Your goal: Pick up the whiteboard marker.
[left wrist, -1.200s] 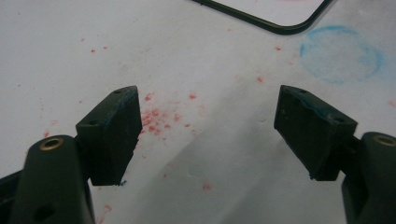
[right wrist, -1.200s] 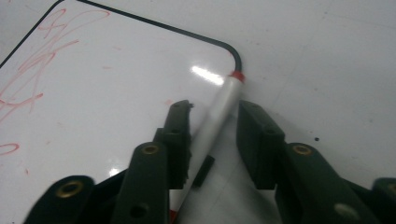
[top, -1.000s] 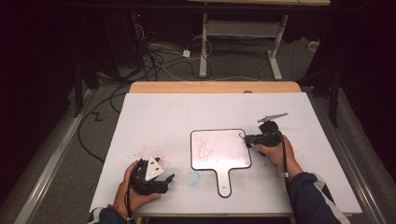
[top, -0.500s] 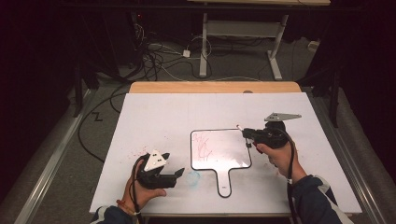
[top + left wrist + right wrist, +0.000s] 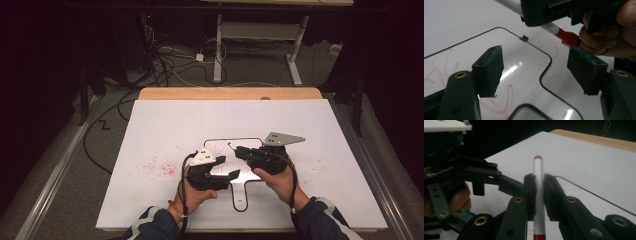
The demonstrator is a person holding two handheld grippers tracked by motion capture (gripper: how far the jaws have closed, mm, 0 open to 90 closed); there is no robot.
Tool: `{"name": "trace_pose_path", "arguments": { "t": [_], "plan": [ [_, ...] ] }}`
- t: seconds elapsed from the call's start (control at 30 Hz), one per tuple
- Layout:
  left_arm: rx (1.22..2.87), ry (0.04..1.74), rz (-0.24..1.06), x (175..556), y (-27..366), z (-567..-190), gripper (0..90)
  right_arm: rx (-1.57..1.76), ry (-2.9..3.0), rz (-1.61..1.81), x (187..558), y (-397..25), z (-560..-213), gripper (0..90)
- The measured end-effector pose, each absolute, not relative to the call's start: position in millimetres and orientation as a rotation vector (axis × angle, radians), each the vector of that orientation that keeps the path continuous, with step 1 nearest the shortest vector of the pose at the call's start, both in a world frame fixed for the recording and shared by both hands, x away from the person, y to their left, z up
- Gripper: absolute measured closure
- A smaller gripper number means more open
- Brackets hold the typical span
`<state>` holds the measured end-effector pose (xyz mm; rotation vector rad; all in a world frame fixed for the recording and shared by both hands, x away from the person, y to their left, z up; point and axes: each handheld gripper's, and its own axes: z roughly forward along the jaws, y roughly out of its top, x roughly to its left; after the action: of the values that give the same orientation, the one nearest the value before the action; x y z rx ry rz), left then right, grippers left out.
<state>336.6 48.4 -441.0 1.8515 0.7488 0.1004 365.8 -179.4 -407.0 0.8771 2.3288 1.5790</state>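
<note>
Holding a marker (image 5: 538, 195) clamped between its jaws, the right gripper (image 5: 240, 150) hangs just over the board (image 5: 220, 147), the pen running straight out along the jaws with a red end pointing ahead. In the left gripper view the same marker (image 5: 554, 28) passes above and beyond the left jaws, its white barrel ending in a red section next to the person's fingers (image 5: 599, 42). The left gripper (image 5: 231, 174) stands with its jaws wide apart and nothing between them, low over the board's near corner, where the black rim curves in toward the handle (image 5: 241, 197).

Judging by this, the pickup is finished: the pen is off the table and firmly held. Red scribbles (image 5: 439, 72) already lie on the board under and left of the left jaws, and red smudges (image 5: 157, 167) mark the table (image 5: 150, 125) out beyond the left gripper. Whether the red end ahead of the right jaws is a cap or the tip I cannot tell.

What seems left is the two-handed part. The open left jaws look set to take the marker's red section or its cap, so a handover or uncapping appears to be the step in hand. After that, presumably, comes writing on the board or wiping it.
</note>
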Motion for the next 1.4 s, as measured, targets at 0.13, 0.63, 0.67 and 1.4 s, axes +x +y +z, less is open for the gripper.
{"name": "trace_pose_path", "arguments": {
  "t": [0.13,0.63,0.67,1.4],
  "plan": [
    [1.815,0.745,0.039,343.8,41.3,-443.5,37.3,0.884,2.321,1.608,362.9,-178.4,-408.9,81.1],
    [1.79,0.697,0.037,355.3,33.2,-444.5,71.4,0.897,2.302,1.632,361.6,-181.4,-410.7,81.0],
    [1.79,0.697,0.037,355.3,33.2,-444.5,72.5,0.896,2.299,1.633,361.1,-181.5,-410.2,81.0],
    [1.907,0.671,0.249,362.4,58.9,-444.8,78.7,0.716,2.159,1.421,322.4,-241.0,-404.2,44.8]
  ]
}}
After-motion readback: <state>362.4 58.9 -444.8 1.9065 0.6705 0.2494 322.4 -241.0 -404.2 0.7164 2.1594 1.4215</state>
